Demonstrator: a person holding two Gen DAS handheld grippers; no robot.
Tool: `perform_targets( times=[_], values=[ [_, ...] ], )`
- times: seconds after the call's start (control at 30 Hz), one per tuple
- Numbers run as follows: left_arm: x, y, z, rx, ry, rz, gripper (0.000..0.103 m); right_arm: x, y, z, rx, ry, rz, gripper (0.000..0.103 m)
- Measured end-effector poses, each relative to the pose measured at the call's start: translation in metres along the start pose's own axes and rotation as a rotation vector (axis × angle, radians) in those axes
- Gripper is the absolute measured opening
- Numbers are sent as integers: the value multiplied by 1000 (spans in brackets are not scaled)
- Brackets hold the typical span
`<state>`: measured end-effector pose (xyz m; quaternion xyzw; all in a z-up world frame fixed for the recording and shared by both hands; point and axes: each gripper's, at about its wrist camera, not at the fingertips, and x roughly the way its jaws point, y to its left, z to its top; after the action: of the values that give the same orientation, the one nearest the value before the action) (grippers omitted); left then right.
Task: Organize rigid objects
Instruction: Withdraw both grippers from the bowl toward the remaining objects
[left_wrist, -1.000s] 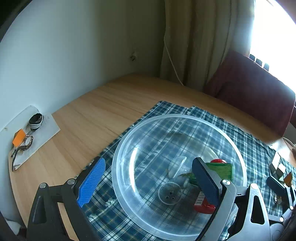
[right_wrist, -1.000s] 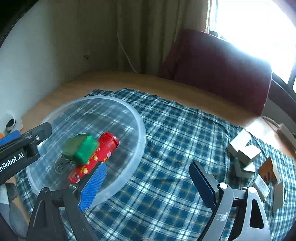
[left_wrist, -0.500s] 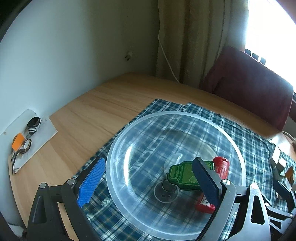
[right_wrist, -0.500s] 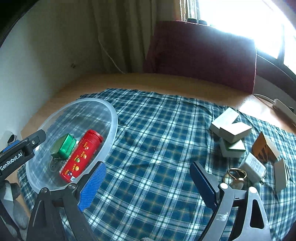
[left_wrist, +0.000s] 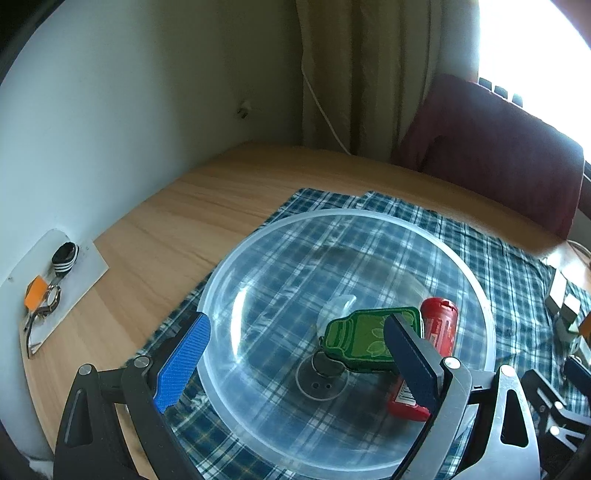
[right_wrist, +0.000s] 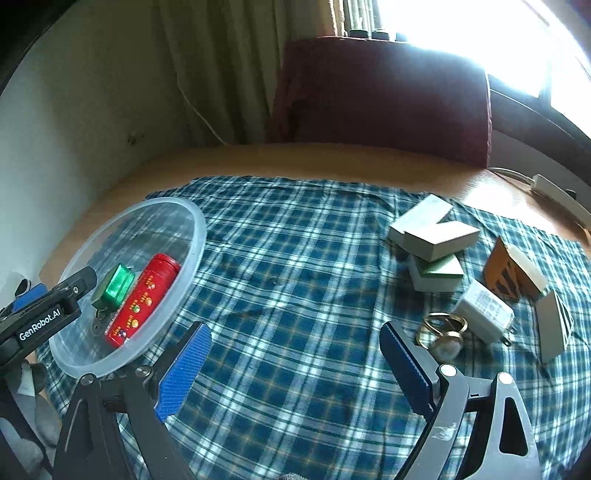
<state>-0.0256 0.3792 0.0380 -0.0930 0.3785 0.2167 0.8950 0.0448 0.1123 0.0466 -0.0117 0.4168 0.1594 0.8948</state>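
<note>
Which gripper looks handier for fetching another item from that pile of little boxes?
Probably the right gripper: it is open over the plaid cloth, with the boxes, the charger and the rings just ahead. The left gripper, open too, hangs over the clear bowl.

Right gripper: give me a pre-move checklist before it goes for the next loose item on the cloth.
1. Right gripper jaws open and empty: ok.
2. Left gripper jaws open, holding nothing: ok.
3. Clear bowl has room beside the red tube and green tin: ok.
4. Gold rings unobstructed near the right jaw: ok.
5. White charger free of the rings: cannot tell.
</note>
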Motion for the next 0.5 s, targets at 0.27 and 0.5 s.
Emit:
perform_targets(
  times=[0.27, 0.5],
  values=[
    [-2, -14, -3, 51, -18, 15, 95, -9, -18, -5, 39, -8, -10, 95],
    [-10, -16, -4, 46, -27, 28, 95, -19, -41, -7, 86, -16, -19, 98]
  ],
)
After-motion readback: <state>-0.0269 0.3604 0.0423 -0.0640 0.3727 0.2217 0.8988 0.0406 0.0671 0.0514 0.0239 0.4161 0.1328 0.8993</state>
